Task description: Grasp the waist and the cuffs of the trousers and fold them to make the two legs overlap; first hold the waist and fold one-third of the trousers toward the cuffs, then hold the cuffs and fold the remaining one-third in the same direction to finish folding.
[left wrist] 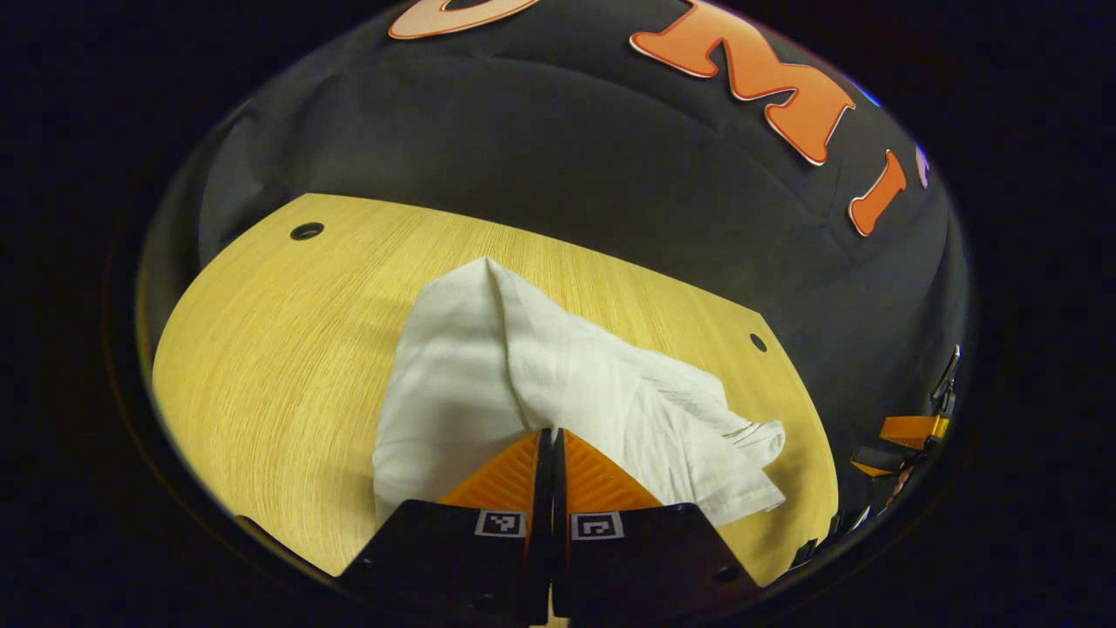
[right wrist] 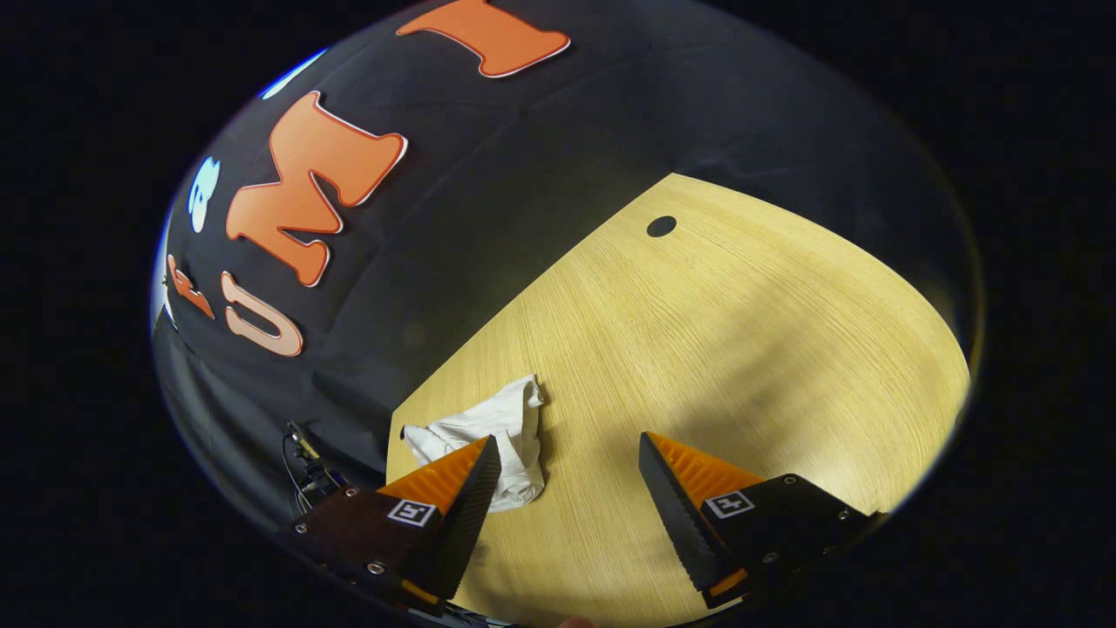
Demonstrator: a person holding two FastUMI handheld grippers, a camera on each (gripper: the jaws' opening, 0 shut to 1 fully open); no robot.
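White trousers [left wrist: 488, 384] lie bunched on the wooden table [left wrist: 279, 349], with a ridge of cloth rising toward the far edge. My left gripper [left wrist: 552, 433] is shut on the near part of the cloth, its fingers pressed together with fabric pinched between them. At the right edge of the left gripper view, part of the other gripper [left wrist: 911, 432] shows beyond the table. In the right gripper view the trousers [right wrist: 510, 419] are a small crumpled heap near the table's left corner. My right gripper [right wrist: 568, 445] stands open over bare wood just right of the heap, holding nothing.
The table [right wrist: 741, 331] has round holes near its corners [left wrist: 307, 231] [left wrist: 758, 342] [right wrist: 661, 226]. The black cloth wall hangs close behind the far edge. Some cables and a clip [right wrist: 305, 453] sit off the table's left corner.
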